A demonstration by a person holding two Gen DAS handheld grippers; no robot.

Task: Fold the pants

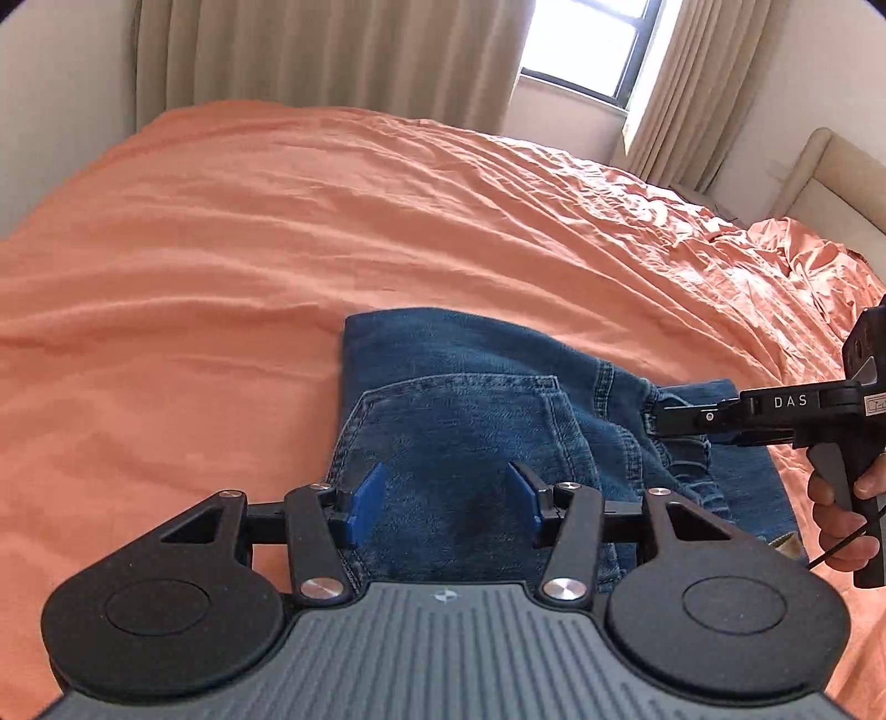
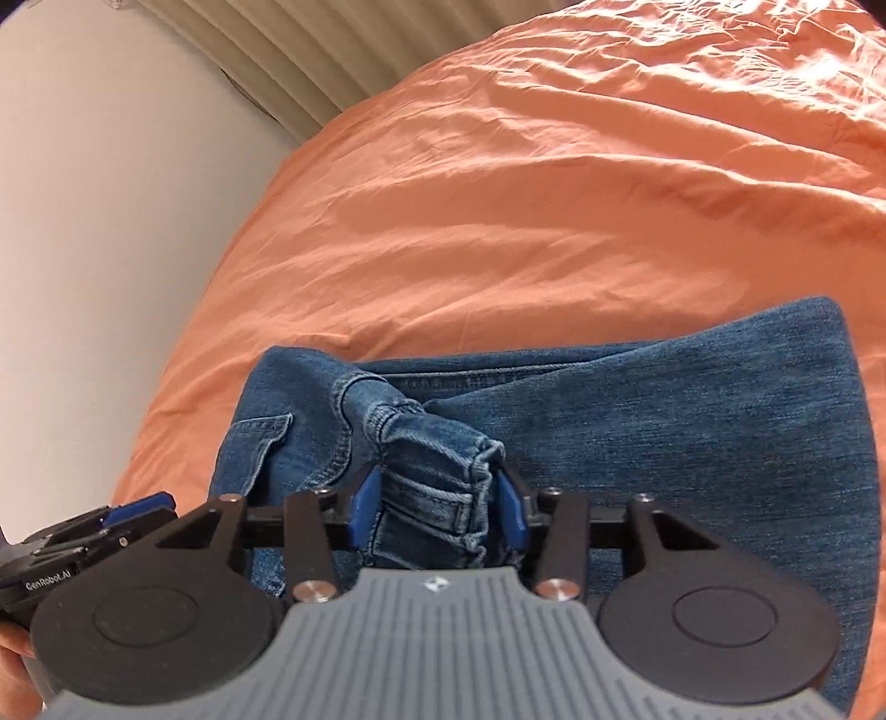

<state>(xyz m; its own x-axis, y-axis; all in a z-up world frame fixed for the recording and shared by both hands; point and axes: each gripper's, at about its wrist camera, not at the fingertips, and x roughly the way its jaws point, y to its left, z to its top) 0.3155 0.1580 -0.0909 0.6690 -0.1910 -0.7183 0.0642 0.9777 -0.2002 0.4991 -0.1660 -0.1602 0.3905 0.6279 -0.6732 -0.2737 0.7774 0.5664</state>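
Blue jeans [image 1: 470, 410] lie folded into a compact stack on the orange bedspread [image 1: 221, 249], back pocket facing up. My left gripper [image 1: 447, 501] is open just above the pocket, with nothing between its blue pads. My right gripper [image 2: 437, 507] is shut on a bunched fold of the jeans' waistband [image 2: 437, 471], which fills the gap between its pads. In the left wrist view the right gripper [image 1: 662, 421] comes in from the right and pinches the denim at the stack's right edge. The jeans also show in the right wrist view [image 2: 692, 432]. The left gripper [image 2: 133, 507] shows at its lower left.
The orange bedspread [image 2: 526, 194] spreads wide beyond the jeans and is wrinkled at the right. Beige curtains [image 1: 310, 50] and a window [image 1: 587, 39] are behind the bed. A beige headboard [image 1: 830, 177] is at the far right. A white wall [image 2: 99, 194] is left of the bed.
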